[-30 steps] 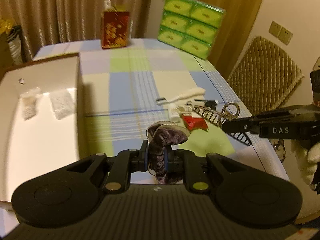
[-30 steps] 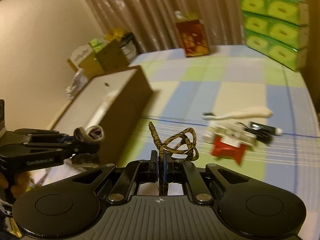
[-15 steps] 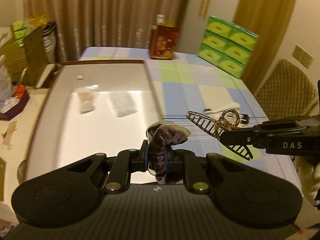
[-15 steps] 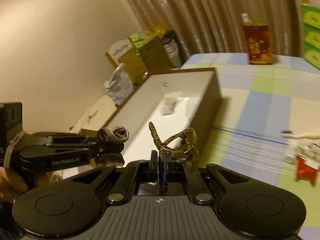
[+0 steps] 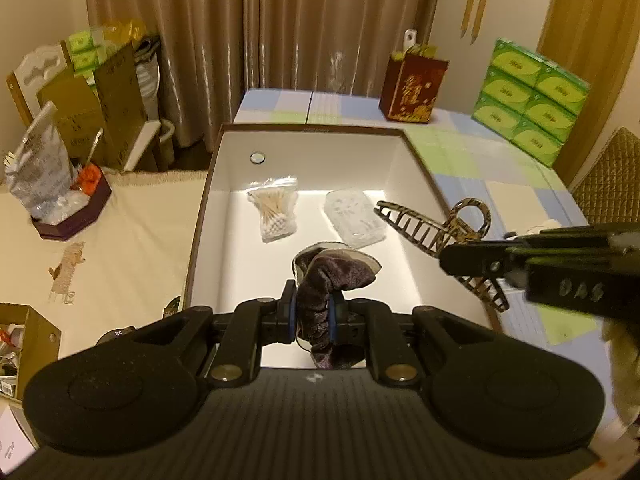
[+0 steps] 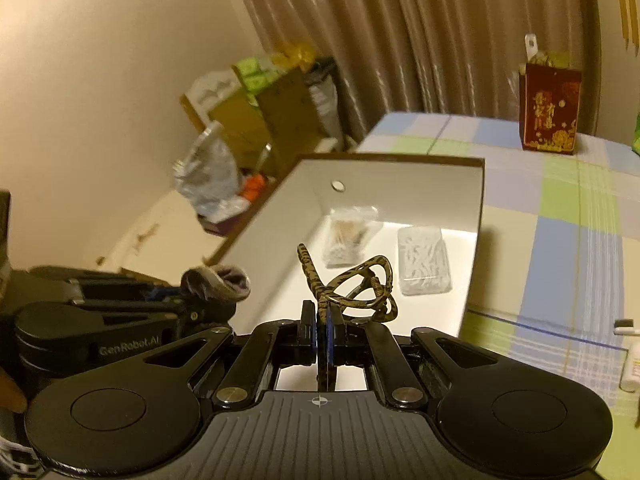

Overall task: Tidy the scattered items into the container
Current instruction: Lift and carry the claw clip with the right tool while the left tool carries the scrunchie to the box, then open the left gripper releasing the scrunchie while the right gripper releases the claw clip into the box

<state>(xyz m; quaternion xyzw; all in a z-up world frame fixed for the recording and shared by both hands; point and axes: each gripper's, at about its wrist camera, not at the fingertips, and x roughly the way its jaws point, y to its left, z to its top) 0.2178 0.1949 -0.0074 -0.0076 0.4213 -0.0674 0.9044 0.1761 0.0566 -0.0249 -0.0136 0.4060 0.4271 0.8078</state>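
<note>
The lower part of both views is filled by each gripper's own black body, which hides the near end of the box (image 5: 208,200) and whatever lies beneath. In the left wrist view the right gripper (image 5: 444,254) enters from 3 o'clock, its far end cut off by the frame edge and its lettering blurred; a pale glove or sleeve at 4 o'clock is too smeared to make out. In the right wrist view the items on the checked tablecloth (image 6: 560,216) at 3 to 4 o'clock are cropped and cannot be named. The left gripper (image 5: 314,312) has its jaws pinched on a dark purple velvet scrunchie (image 5: 336,274), which bulges up out of the jaws toward 12 o'clock and hangs over the open white box. The right gripper (image 6: 322,326) has its jaws pressed tight on the handle of a tortoiseshell hair claw (image 6: 352,284); the claw's loops and teeth stick out beyond the fingertips toward 12 and 1 o'clock, above the box's right-hand wall in the left view. Inside the box, at 12 o'clock from the left jaws, lie a bag of cotton swabs (image 5: 276,210) and, just beside it toward 1 o'clock, a clear plastic case (image 5: 354,216). A red gift bag (image 5: 412,88) stands at the table's far end.
</note>
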